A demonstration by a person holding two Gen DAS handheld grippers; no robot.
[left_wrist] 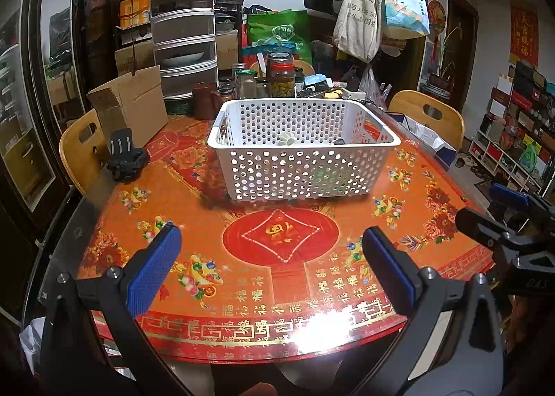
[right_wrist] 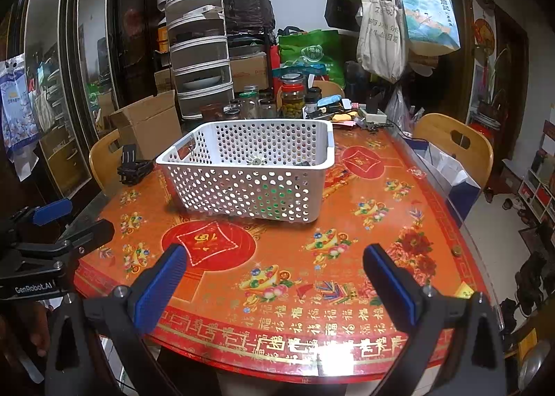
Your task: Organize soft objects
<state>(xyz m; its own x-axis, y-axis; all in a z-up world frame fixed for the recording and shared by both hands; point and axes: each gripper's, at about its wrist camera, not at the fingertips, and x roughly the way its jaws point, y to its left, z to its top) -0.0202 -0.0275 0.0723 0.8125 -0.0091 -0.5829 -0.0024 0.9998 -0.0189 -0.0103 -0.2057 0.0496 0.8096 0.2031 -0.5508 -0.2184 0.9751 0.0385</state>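
Left gripper (left_wrist: 272,271): blue ribbed pads spread wide, nothing between them, held above the near edge of the table. Right gripper (right_wrist: 274,278): the same, blue pads parted and empty, held alongside over the near rim.

Ahead of both, in mid-table: white perforated plastic basket (left_wrist: 305,167), upright, with a pale ribbed soft toy (left_wrist: 286,140) and a small dark object (left_wrist: 338,141) lying on its floor; something green glimpsed through the side holes, too hidden to name. No soft object seen loose on the table, so probably near the end of the sorting, or between picks.

Risks, judged only: basket light and unsecured on a slick top, so likely to slide or tip if a finger catches the rim; pale toy low against the back wall, easy to pinch off-centre and drop; two tools close together, liable to knock in a shared reach.

Surface: glossy red-and-orange printed table cover (left_wrist: 284,278) with glare at the near edge. Beyond: black clamp mount (left_wrist: 126,161), open cardboard box (left_wrist: 133,106), glass jars (left_wrist: 281,75), wooden chairs, hanging tote bags, cluttered shelves.
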